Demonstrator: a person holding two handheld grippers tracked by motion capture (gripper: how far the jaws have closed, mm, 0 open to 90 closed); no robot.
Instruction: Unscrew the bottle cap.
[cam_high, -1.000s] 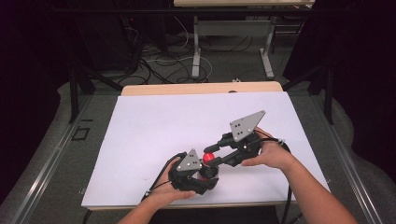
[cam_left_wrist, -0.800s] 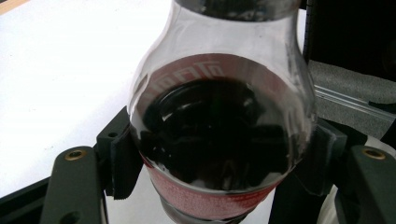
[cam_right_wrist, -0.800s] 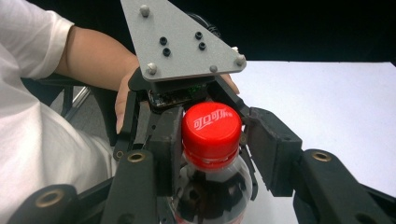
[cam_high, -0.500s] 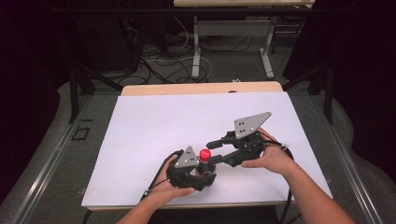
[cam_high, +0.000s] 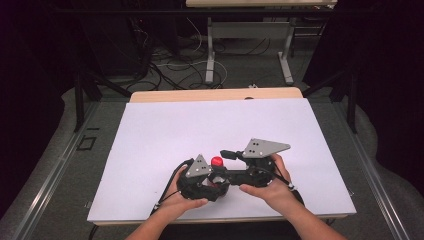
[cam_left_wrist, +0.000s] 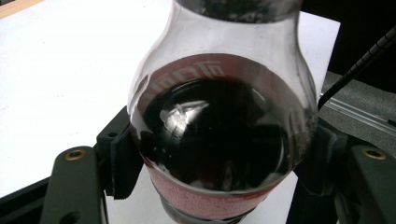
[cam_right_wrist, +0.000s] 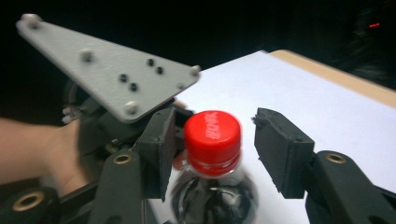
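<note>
Clear plastic bottle (cam_left_wrist: 219, 140) of dark liquid, red screw cap (cam_right_wrist: 212, 135), upright on white tabletop (cam_high: 165, 130).
Left gripper (cam_high: 202, 181) jaws clamp its body; right gripper (cam_right_wrist: 212, 149) jaws stand apart, flanking the cap.

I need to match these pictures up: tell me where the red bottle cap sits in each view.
High view: red cap, low centre, between the grippers.
Left gripper view: the cap is out of frame; the dark bottle sits between the jaws.
Right gripper view: centre, between its open jaws.
Shared landmark: the white tabletop.
</note>
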